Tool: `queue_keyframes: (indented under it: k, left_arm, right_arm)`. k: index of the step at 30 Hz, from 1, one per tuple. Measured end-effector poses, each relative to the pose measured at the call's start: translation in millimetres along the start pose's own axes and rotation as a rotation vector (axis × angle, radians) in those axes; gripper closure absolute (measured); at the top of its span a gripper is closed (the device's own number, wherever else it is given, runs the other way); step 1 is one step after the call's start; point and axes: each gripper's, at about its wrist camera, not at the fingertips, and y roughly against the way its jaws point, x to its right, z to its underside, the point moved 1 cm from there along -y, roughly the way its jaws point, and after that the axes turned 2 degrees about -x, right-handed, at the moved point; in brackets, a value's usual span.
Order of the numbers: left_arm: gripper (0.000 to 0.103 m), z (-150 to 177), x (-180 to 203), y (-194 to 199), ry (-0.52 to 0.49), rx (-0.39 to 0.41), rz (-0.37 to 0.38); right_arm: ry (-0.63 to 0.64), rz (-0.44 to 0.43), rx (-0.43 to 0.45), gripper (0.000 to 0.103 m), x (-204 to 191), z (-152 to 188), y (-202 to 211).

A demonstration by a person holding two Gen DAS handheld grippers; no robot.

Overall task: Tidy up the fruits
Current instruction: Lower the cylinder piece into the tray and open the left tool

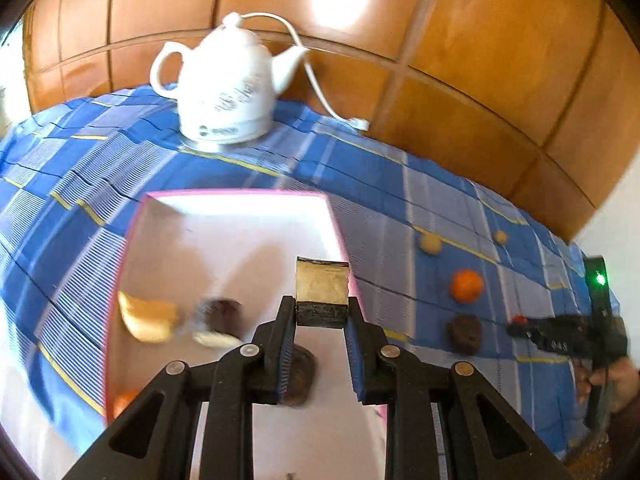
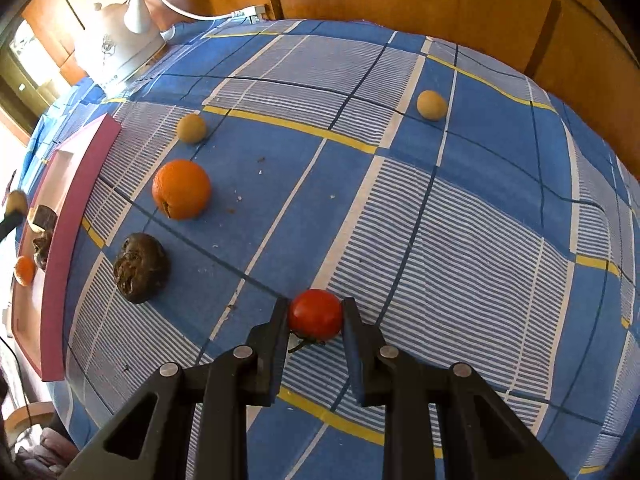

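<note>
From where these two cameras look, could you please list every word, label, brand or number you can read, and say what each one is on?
No text reads clearly in either view.
Kettle: a dark logo and short wording on its base, plus a grey design on its body, all too blurred to read.
Right gripper: pale digits on its black body, too small to make out.
Nothing printed shows on the tray, the tablecloth or the fruit.

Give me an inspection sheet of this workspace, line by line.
Surface: blue plaid tablecloth, crumbs scattered.
Job's things: pink-rimmed tray holds several pieces; orange, dark wrinkled fruit and two small yellow fruits lie on the cloth.
Clutter: white kettle.
Grippers: left gripper shut on a tan, dark-edged block above the tray; right gripper shut on a red tomato.
Cables: white kettle cord.
Surroundings: wooden panelling.
</note>
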Motion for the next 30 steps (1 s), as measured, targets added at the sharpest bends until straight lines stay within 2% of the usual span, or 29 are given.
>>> queue_keyframes:
  k: [6, 15, 17, 19, 23, 25, 30]
  left_arm:
    - [0.079, -18.1, -25.0, -12.3, 0.02, -0.002, -0.047]
    - [0.079, -27.3, -28.9, -30.9, -0.003, -0.002, -0.114]
    - [0.076, -26.2, -29.3, -29.7, 0.008, 0.003, -0.133]
    - [0.062, -21.2, -27.1, -26.4, 0.005, 0.006, -0.167]
    - [0.044, -8.9, -21.1, -15.0, 0.016, 0.023, -0.192]
    - [0.028, -1.8, -15.9, -6.3, 0.014, 0.049, -0.215]
    - [0.007, 12.3, -5.4, 13.0, 0.007, 0.098, -0.245]
  right_arm:
    - [0.014, 0.015, 0.001, 0.077, -7.0, -1.3, -3.3]
    - [0.037, 0.033, 0.006, 0.077, -12.3, -1.0, -4.6]
    - [0.041, 0.036, 0.007, 0.077, -12.7, -1.3, -4.5]
    - [0.045, 0.039, 0.007, 0.077, -12.8, -1.4, -4.6]
    - [0.052, 0.046, 0.008, 0.077, -14.5, -1.8, -4.4]
    - [0.052, 0.047, 0.008, 0.077, -14.6, -1.8, -4.4]
    - [0.059, 0.058, 0.01, 0.077, -15.8, -1.9, -4.8]
